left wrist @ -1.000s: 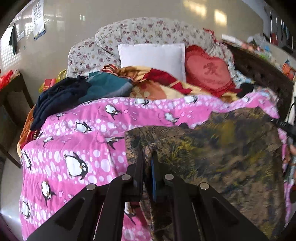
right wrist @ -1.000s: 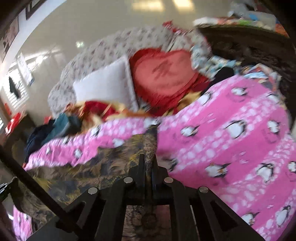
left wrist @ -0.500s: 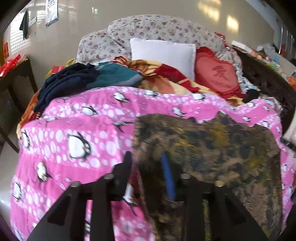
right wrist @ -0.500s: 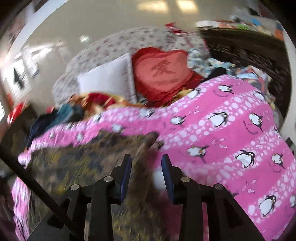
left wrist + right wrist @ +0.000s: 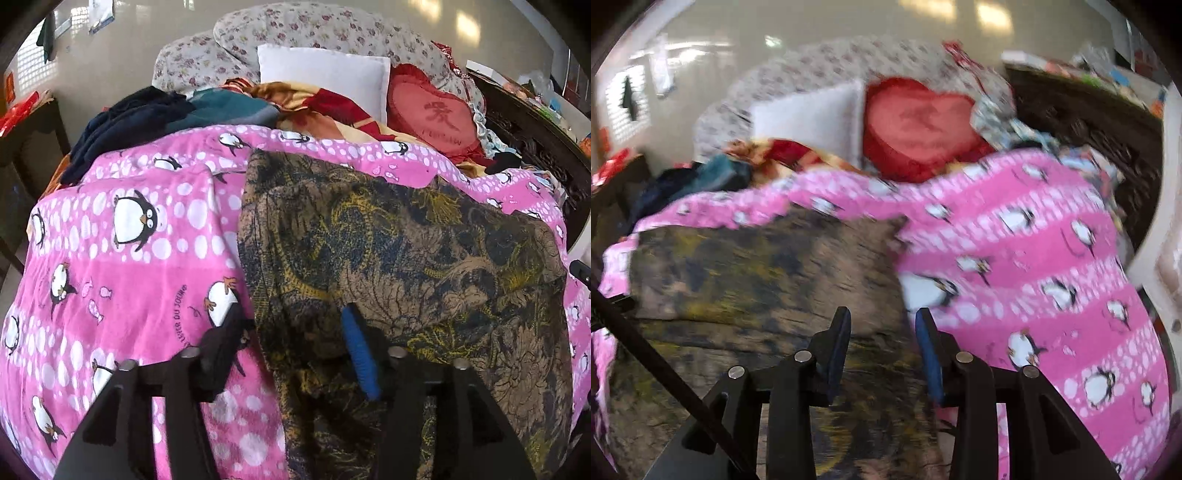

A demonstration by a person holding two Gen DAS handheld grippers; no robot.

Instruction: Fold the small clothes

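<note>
A brown garment with a dark blue and yellow print (image 5: pixel 399 251) lies spread flat on a pink penguin blanket (image 5: pixel 140 273). My left gripper (image 5: pixel 291 332) is open over the garment's near left edge, its fingers on either side of that edge, holding nothing. In the right wrist view the same garment (image 5: pixel 768 273) lies to the left and below. My right gripper (image 5: pixel 882 325) is open over the garment's near right edge and holds nothing. That view is blurred.
At the back lie a white pillow (image 5: pixel 325 77), a red heart cushion (image 5: pixel 432 114), a floral quilt (image 5: pixel 295 33) and a pile of dark blue and teal clothes (image 5: pixel 155 114). A dark carved wooden headboard (image 5: pixel 535 147) runs along the right.
Both grippers were shut on the garment's edges a second ago. They have opened and let go, and the garment now lies flat on the blanket.
</note>
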